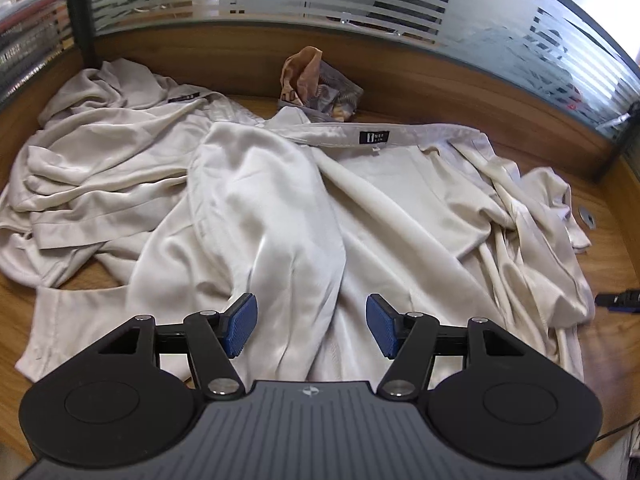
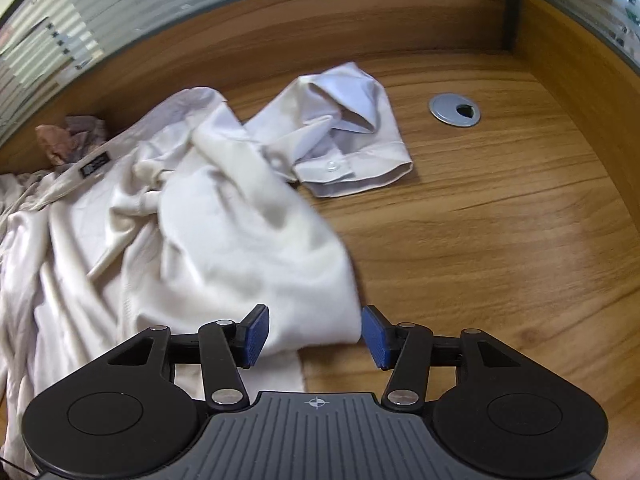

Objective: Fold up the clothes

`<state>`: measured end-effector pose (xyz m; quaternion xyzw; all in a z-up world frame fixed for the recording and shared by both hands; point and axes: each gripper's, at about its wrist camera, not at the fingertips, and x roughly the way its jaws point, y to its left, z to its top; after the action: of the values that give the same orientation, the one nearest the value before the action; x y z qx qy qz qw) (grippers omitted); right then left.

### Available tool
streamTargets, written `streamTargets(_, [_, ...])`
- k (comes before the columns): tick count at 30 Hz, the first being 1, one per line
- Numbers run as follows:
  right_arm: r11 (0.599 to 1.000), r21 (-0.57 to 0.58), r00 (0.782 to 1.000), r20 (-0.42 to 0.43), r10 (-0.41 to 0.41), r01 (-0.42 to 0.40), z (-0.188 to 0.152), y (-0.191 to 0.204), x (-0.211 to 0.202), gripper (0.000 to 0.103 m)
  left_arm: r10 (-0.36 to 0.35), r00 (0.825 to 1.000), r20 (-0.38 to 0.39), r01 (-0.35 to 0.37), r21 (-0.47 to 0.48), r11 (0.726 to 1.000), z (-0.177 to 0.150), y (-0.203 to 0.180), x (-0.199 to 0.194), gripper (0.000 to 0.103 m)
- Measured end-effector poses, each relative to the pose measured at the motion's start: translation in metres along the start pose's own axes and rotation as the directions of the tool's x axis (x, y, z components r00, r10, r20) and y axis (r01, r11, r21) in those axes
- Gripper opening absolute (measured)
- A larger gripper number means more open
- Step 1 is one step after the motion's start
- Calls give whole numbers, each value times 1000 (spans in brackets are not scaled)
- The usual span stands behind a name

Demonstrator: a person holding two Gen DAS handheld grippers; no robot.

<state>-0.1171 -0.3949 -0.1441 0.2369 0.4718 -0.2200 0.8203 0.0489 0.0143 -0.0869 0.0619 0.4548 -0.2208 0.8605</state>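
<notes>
Left wrist view: the left gripper [image 1: 311, 326] hangs over the cream shirt [image 1: 280, 208] with its 2 blue pads spread apart and nothing pinched. A raised ridge of the shirt's cloth runs up between the pads and away ahead of the tool, so the cloth lies directly ahead of and under this gripper. The collar band with its dark label [image 1: 374, 137] lies crosswise far ahead, which puts the shirt's long axis roughly in line with the tool, collar end farthest away. A second crumpled cream garment [image 1: 104, 140] sits ahead to the left, touching or overlapping the shirt. A patterned bundle [image 1: 320, 88] rests beyond the collar, against the wooden back panel.

Right wrist view: the right gripper [image 2: 315, 334] also has its 2 pads spread, holding nothing. The shirt's near edge [image 2: 328, 320] lies in the gap between them, close to the right pad; whether it touches, I cannot tell. The body spreads ahead and left. A cuffed sleeve [image 2: 352, 148] points ahead and right over the wooden desk [image 2: 500, 240], toward a metal cable grommet [image 2: 455, 109]. I judge this hand nearer the shirt's right edge and sleeve.
</notes>
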Motion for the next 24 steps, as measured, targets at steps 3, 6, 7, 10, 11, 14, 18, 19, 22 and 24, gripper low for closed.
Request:
streamTargets(3, [999, 36, 1000, -21, 1, 0, 4, -9, 16, 54, -5, 1000, -2, 5, -15, 1000, 14, -5, 12, 66])
streamTargets(6, [999, 43, 999, -38, 9, -7, 6, -14, 27, 48, -11, 1000, 7, 11, -27, 1000, 31, -9, 19, 66])
streamTargets(7, [999, 48, 999, -43, 18, -16, 6, -15, 29, 40, -15, 1000, 10, 15, -31, 999, 36, -10, 21, 66])
streamTargets(10, [997, 60, 997, -52, 55, -51, 8, -16, 32, 3, -25, 1000, 17, 25, -36, 999, 51, -13, 25, 66])
streamTargets(11, [996, 63, 996, -47, 73, -70, 9, -16, 31, 2, -27, 1000, 16, 28, -36, 999, 54, -14, 25, 66])
streamTargets(14, [991, 47, 992, 6, 122, -122, 15, -4, 12, 2, -36, 999, 17, 36, -31, 999, 65, -18, 26, 66])
streamTargets(18, [981, -40, 976, 102, 191, -188, 24, 36, -35, 2, -66, 997, 32, 68, -40, 997, 74, -19, 22, 66])
streamTargets(19, [976, -72, 969, 118, 215, -207, 24, 49, -46, 2, -72, 997, 32, 73, -44, 996, 75, -19, 20, 66])
streamTargets(22, [949, -165, 948, 127, 292, -270, 26, 92, -71, 2, -87, 996, 32, 89, -55, 995, 78, -15, 17, 66])
streamTargets(24, [923, -223, 935, 96, 342, -314, 22, 121, -78, 2, -91, 995, 31, 92, -53, 994, 78, -11, 14, 66])
